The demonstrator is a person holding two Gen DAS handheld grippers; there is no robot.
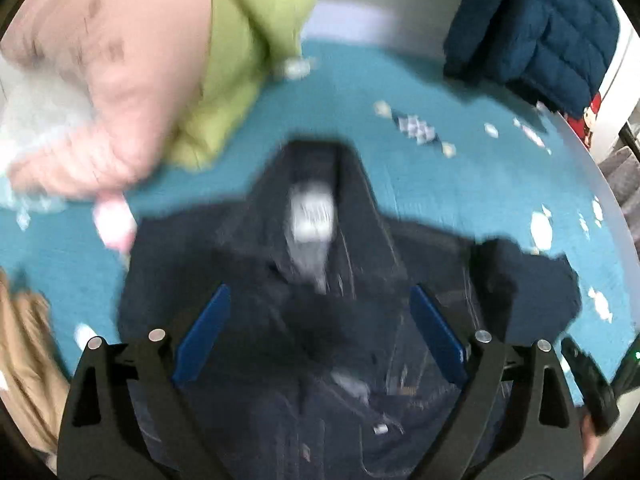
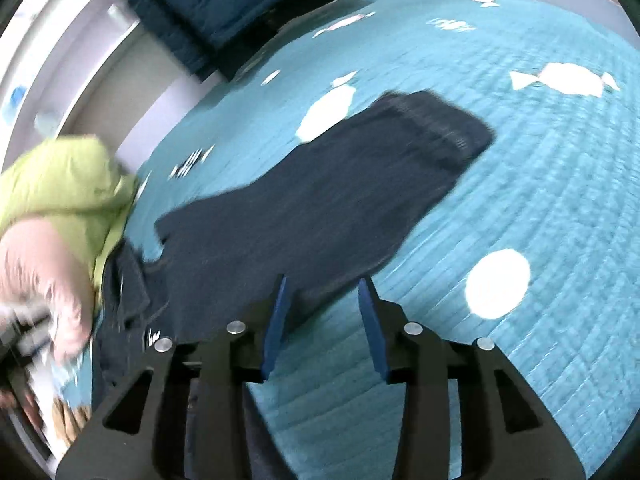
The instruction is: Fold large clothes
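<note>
On the teal bedspread, both grippers, L & R, gape empty over dark jacket; pinch sleeve cuff w/ R, fold inward flat.

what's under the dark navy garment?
The teal bedspread with white candy prints shows all around the dark navy garment. Whatever lies directly beneath the garment is covered.

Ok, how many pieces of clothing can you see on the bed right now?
5, maybe more out of frame: dark denim jacket in the middle, pink jacket and green jacket far left, blue quilted jacket far right, tan garment at near-left edge.
</note>
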